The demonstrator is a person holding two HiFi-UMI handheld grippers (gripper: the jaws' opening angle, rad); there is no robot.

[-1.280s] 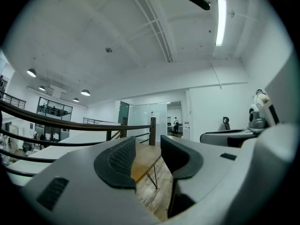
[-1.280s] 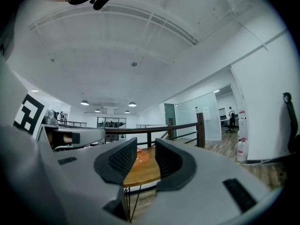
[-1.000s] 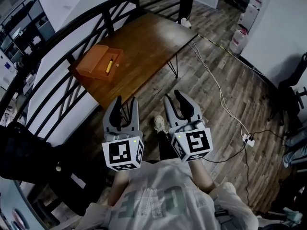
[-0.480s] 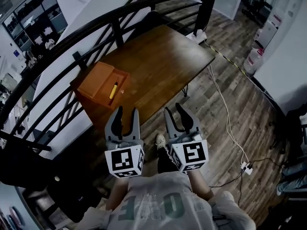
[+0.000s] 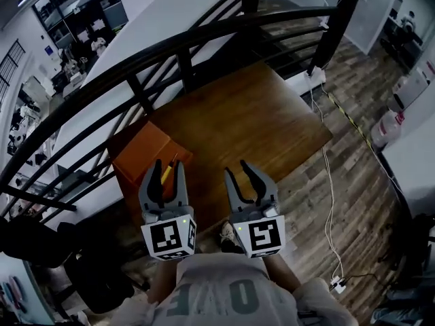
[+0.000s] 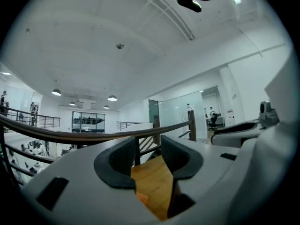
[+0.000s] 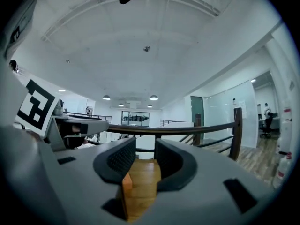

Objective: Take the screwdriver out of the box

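Wooden bench [image 5: 258,121] carries the box [image 5: 141,156], what seems the screwdriver [image 5: 167,170] inside it. Left claw [image 5: 165,176] and right claw [image 5: 243,178] hover short, jaws apart, empty: removal not yet begun.

1. We see our right tongs [image 7: 145,159] with the jaws standing apart and free.
2. Through the gap shows the wooden counter [image 7: 144,178], with an orange box [image 7: 126,184] corner at its near left.
3. A dark railing [image 7: 206,128] runs along the far side.
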